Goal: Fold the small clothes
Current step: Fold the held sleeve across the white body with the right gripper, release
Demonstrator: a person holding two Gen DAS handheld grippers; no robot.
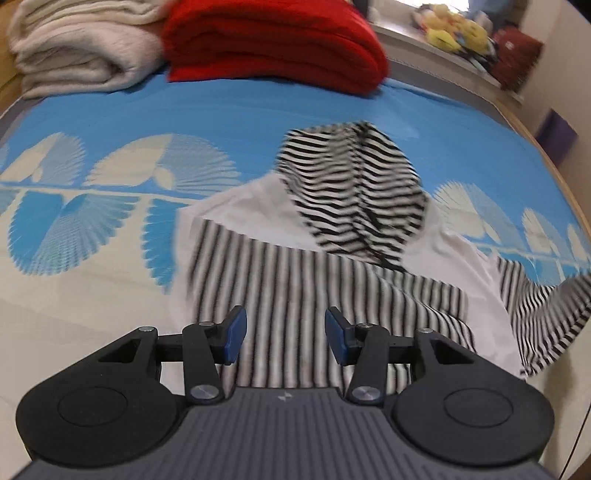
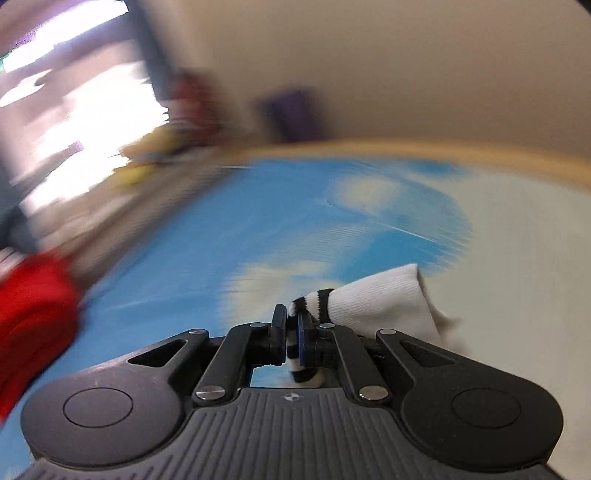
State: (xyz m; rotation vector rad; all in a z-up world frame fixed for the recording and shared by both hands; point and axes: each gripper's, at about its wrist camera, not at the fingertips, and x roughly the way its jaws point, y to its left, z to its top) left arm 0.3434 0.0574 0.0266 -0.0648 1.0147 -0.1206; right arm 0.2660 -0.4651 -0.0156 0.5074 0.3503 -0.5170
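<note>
Two grippers are at work over one bed. The bed cover [image 1: 221, 110] is bright blue at the far side and pale cream at the near side, with cream fan shapes across the middle.

At the far left corner of the bed sits one folded cream blanket [image 1: 81, 48]. Just beside it, to the right, sits one folded red blanket [image 1: 273, 44]. The two touch. Past the far right edge of the bed there is a ledge with a heap of yellow soft toys [image 1: 454, 29]; they are too blurry to count. One purple box [image 1: 557, 136] stands by the wall off the right edge.

The left gripper [image 1: 282, 336] hangs above the near edge of the bed. Its two blue pads [image 1: 236, 336] are spread wide apart and hold nothing. Right under and ahead of it lies one small striped top [image 1: 280, 280], black and white, with a plain white part across the shoulders. Its striped hood [image 1: 354, 192] lies toward the middle of the bed. One striped sleeve [image 1: 546, 314] is lifted off the cover at the right.

The right gripper [image 2: 291, 332] is squeezed tight on a white cuff [image 2: 376, 299] with black stripes, pinched between its two fingers. That view is very blurry. The cuff hangs above the cream part of the cover, near the right edge of the bed.
</note>
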